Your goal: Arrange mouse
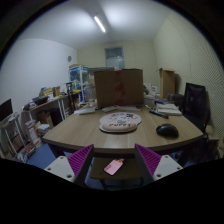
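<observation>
A black mouse (167, 130) lies on the round wooden table (80, 131), to the right, near the table's front edge. A round patterned mat (120, 122) lies at the table's middle, left of the mouse. My gripper (114, 158) is open and empty, with its purple pads (82, 158) wide apart. It is held short of the table's front edge, well back from the mouse, which is ahead and to the right of the right finger. Below, between the fingers, a pink tag (114, 166) lies on a dark seat (112, 172).
A large cardboard box (119, 86) stands at the table's far side. Books and papers (168, 108) are stacked at the right. A black chair (195, 103) stands at the right. Shelves and a desk (45, 103) line the left wall.
</observation>
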The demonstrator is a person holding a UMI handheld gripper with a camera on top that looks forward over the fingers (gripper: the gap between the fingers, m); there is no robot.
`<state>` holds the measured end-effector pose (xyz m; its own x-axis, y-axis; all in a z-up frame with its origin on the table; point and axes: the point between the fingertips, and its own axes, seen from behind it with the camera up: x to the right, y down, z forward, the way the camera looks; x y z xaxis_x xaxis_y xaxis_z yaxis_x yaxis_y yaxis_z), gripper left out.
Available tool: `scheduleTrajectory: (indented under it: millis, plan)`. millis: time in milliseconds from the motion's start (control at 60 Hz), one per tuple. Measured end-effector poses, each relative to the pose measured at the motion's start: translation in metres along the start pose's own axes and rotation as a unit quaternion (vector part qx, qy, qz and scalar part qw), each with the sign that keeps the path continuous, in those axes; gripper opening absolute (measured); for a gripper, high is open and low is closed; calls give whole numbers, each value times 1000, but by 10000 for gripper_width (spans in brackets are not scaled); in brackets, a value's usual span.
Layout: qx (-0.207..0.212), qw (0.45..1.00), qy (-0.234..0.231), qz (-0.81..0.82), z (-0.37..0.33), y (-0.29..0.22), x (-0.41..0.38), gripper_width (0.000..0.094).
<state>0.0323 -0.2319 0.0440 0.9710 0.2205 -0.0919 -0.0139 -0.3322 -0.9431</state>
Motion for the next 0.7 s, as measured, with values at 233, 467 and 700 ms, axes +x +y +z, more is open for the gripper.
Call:
scheduleTrajectory:
  millis: [233,467,700]
  plan:
    - [1,999,34,6,5,7,5,828]
    - [11,996,92,-4,18,0,96,824]
    - [-8,993,122,-1,69,7,207,814]
